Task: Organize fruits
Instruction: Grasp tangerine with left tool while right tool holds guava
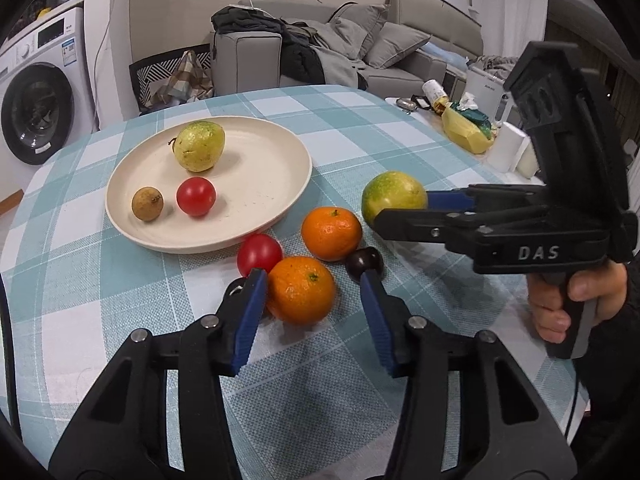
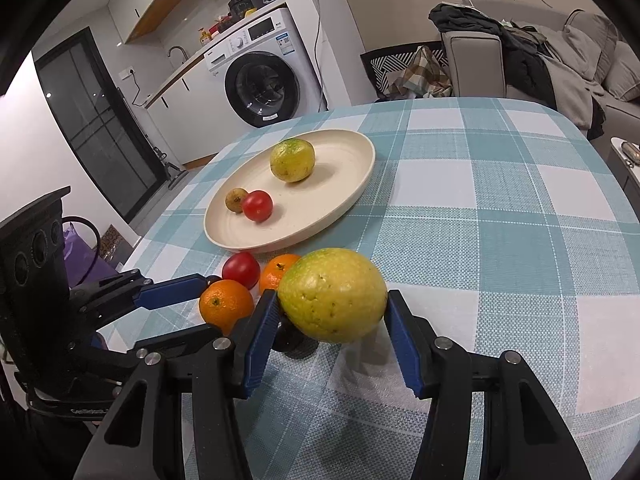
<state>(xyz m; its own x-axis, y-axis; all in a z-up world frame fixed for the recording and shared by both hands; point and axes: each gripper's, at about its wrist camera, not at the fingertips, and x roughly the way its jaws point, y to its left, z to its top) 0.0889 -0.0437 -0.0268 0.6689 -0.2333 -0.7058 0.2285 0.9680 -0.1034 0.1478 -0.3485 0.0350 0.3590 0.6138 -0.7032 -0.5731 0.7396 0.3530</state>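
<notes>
A cream plate (image 1: 256, 216) (image 2: 344, 204) on the checked cloth holds a yellow-green fruit (image 1: 199, 145) (image 2: 292, 159), a red tomato (image 1: 196, 196) (image 2: 257, 205) and a small brown longan (image 1: 147, 203) (image 2: 235, 199). In front of it lie a second tomato (image 1: 259, 253) (image 2: 241, 269), two oranges (image 1: 301, 290) (image 1: 331, 233) (image 2: 225, 304) and a dark plum (image 1: 364, 263). My left gripper (image 1: 314, 284) is open around the near orange. My right gripper (image 2: 332, 300) is shut on a yellow-green fruit (image 2: 333, 294) (image 1: 394, 195), held just above the cloth.
The round table's edge curves near the plate on the left. A side table with a yellow bag (image 1: 466, 130) and white boxes stands at the right. A washing machine (image 2: 264, 80), a chair (image 1: 172, 76) and a sofa (image 1: 360, 52) are behind.
</notes>
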